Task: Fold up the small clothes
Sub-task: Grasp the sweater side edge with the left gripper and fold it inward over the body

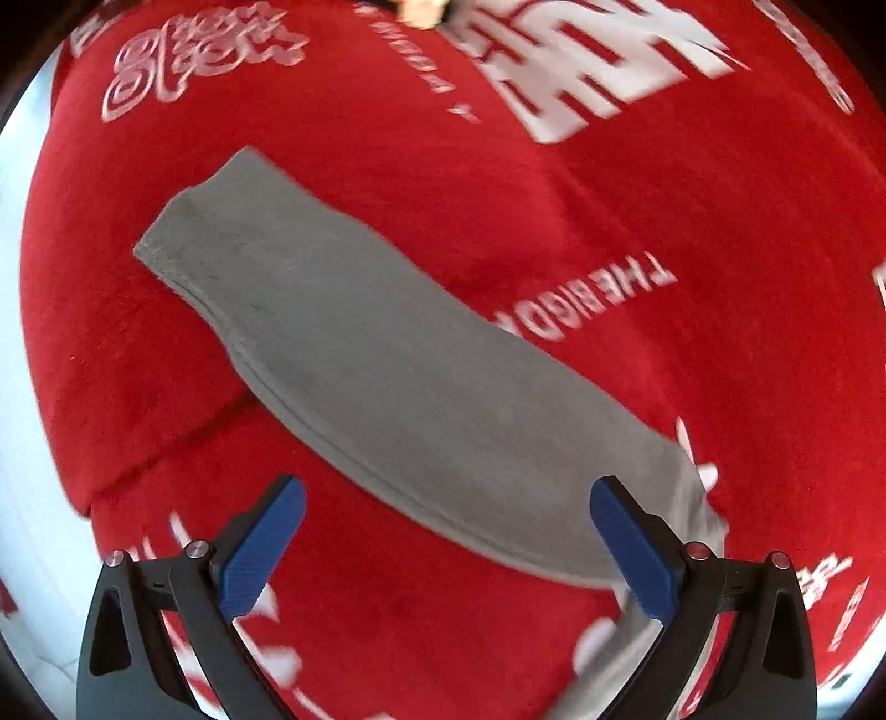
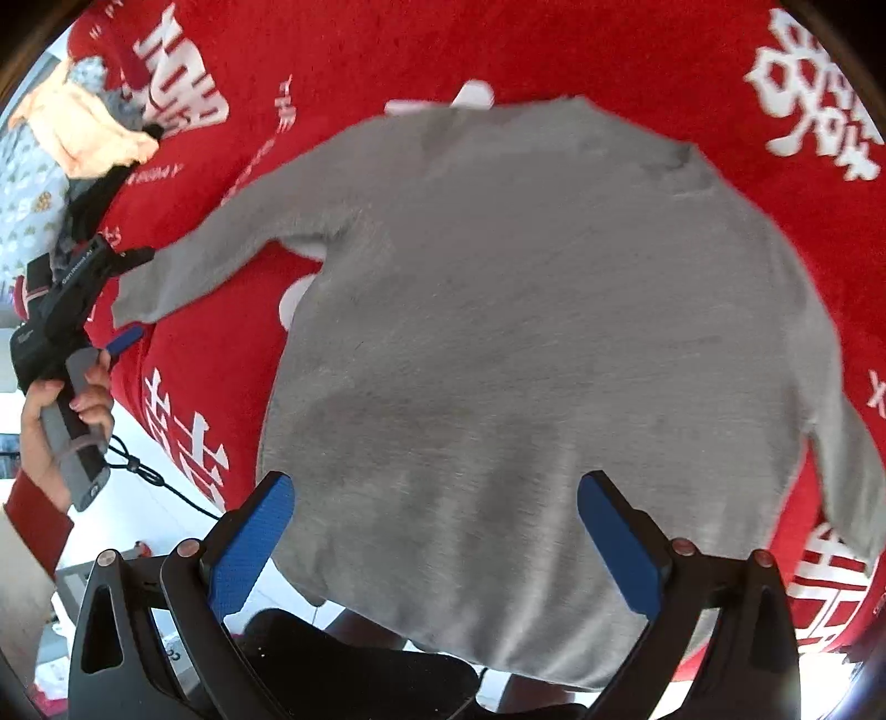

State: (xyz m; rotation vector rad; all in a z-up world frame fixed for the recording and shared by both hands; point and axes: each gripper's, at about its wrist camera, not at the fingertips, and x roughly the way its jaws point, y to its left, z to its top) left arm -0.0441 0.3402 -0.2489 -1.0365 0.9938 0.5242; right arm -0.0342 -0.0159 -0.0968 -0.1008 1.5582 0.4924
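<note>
A small grey sweater (image 2: 526,343) lies flat on a red cloth with white lettering (image 2: 387,50), its hem hanging over the near edge. My right gripper (image 2: 434,520) is open above the hem with nothing between its blue pads. In the right wrist view the left gripper (image 2: 130,296) is at the far left by the cuff of the spread sleeve, held by a hand (image 2: 50,426). In the left wrist view that grey sleeve (image 1: 387,365) runs diagonally across the red cloth (image 1: 609,194). My left gripper (image 1: 448,531) is open just above the sleeve, empty.
A heap of other clothes (image 2: 83,127), peach, grey and black, sits at the far left of the red cloth. The red cloth's edge (image 1: 83,487) drops off on the left. A black cord (image 2: 149,476) trails below the hand.
</note>
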